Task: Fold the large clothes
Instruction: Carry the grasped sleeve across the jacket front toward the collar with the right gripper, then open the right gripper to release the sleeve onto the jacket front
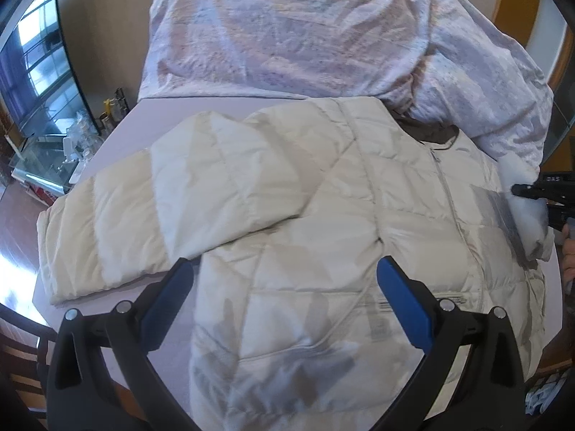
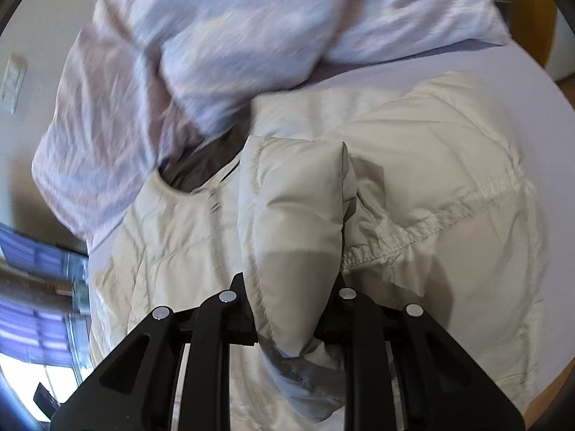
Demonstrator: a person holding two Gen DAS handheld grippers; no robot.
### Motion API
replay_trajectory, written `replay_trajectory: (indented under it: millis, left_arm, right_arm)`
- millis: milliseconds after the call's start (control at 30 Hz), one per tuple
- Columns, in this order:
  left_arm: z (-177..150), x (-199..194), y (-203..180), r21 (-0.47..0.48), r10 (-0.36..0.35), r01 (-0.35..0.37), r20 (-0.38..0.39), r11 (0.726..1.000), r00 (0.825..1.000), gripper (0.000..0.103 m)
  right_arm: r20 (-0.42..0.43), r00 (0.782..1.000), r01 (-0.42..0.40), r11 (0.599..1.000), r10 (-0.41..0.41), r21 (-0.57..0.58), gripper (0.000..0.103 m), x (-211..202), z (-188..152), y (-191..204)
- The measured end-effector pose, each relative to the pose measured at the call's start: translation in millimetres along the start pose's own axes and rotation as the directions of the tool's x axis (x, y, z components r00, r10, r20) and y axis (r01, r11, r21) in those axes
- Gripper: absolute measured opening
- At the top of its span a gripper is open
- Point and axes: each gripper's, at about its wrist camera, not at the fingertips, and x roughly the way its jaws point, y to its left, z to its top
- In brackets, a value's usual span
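Observation:
A cream quilted puffer jacket (image 1: 323, 222) lies front-up on a lavender bed sheet (image 1: 158, 115), zipper closed, brown collar lining at the top. Its left sleeve (image 1: 143, 212) lies spread out toward the left. My left gripper (image 1: 284, 269) is open and empty, hovering just above the jacket's lower body. My right gripper (image 2: 291, 280) is shut on the jacket's right sleeve cuff (image 2: 298, 215) and holds it lifted over the jacket's chest. The right gripper also shows in the left wrist view (image 1: 528, 192) at the right edge, with the sleeve end bunched in it.
A crumpled pale pink and lilac duvet (image 1: 305, 32) lies across the far part of the bed, touching the jacket's collar. A glass TV stand with a screen (image 1: 39, 82) stands at the left. Wooden floor (image 1: 14, 222) lies beyond the bed's left edge.

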Motion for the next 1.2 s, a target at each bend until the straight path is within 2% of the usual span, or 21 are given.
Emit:
replay_trajectory:
  millis: [233,533,633,700,767,967,1200]
  left_arm:
    - [-4.0,-4.7,26.9,-0.047,0.023,-0.022,0.004,0.999,1.000,0.101]
    - [-7.1,-7.5,57.9,-0.098,0.055,-0.055,-0.001,0.994,0.998,0.101]
    - [-8.3,-8.2,65.6,-0.109,0.063,-0.063,-0.002,0.992,0.998,0.101]
    - [-9.0,-7.9,69.7,-0.116,0.068,-0.068,-0.004,0.991,0.998,0.101]
    - [-9.4,-8.0,73.8,-0.122,0.071,-0.071,-0.005,0.990,0.997,0.101]
    - [-7.9,-10.8,80.2,-0.125,0.075,-0.073,0.006,0.989,0.997,0.101]
    - [-6.5,-12.7,94.0,-0.144,0.073,-0.071,0.010,0.987,0.997,0.101]
  right_arm:
    - [-0.053,0.998,0.012,0.997,-0.016,-0.071,0.022,34.6,-6.7,51.0]
    - [-0.045,0.997,0.052,0.991,-0.058,-0.124,0.023,60.0,-8.2,90.7]
    - [-0.071,0.994,0.069,0.986,-0.081,-0.155,0.036,70.4,-15.0,93.3]
    - [-0.094,0.993,0.060,0.985,-0.076,-0.162,0.050,75.3,-21.7,93.8]
    - [-0.093,0.994,0.038,0.985,-0.054,-0.171,0.056,72.2,-26.5,96.7]
    - [-0.031,1.000,-0.011,0.984,0.006,-0.176,0.061,41.3,-22.9,103.0]
    - [0.032,0.999,0.035,0.996,-0.033,-0.082,0.061,30.8,-12.7,80.4]
